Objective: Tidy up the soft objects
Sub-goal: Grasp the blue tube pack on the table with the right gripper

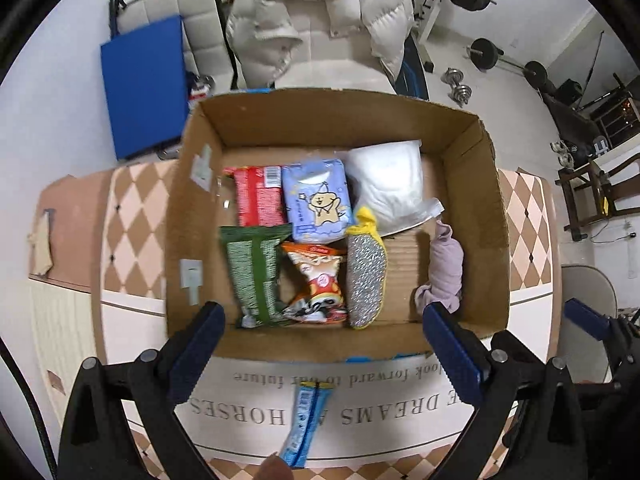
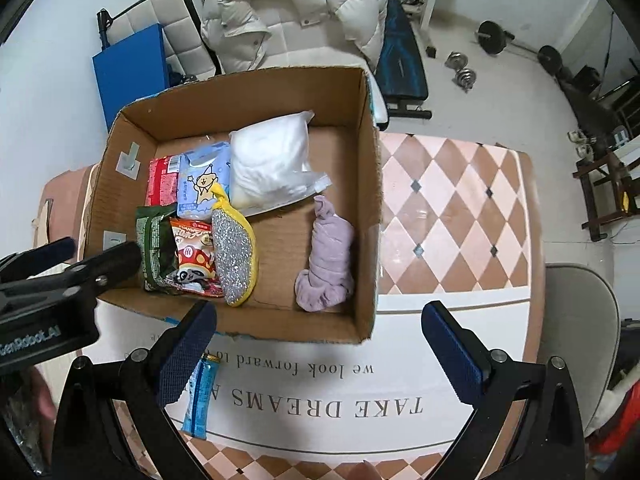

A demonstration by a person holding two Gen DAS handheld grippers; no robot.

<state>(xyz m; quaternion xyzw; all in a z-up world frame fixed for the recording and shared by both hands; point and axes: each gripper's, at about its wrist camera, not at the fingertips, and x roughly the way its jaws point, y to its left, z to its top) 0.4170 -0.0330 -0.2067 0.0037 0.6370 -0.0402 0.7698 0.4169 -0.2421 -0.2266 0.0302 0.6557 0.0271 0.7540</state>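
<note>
An open cardboard box [image 1: 188, 216] [image 2: 370, 216] stands on the table. Inside lie a red pack [image 1: 258, 196], a blue tissue pack [image 1: 316, 200] [image 2: 204, 184], a white bag [image 1: 386, 184] [image 2: 272, 160], a green packet [image 1: 256, 276], an orange snack bag [image 1: 320, 280], a silver and yellow scrubber [image 1: 366, 276] [image 2: 234, 256] and a lilac cloth [image 1: 444, 272] [image 2: 328, 264]. A blue sachet [image 1: 302, 424] [image 2: 200, 396] lies on the table in front of the box. My left gripper [image 1: 320, 348] is open and empty over the box's near edge. My right gripper [image 2: 320, 344] is open and empty at the near right corner.
The table [image 2: 448, 208] has a checked cloth with printed lettering. Behind it are a chair with a white puffer jacket [image 1: 320, 12], a blue board [image 1: 144, 84] and gym weights [image 2: 464, 68]. A grey chair [image 2: 576, 328] stands at the right.
</note>
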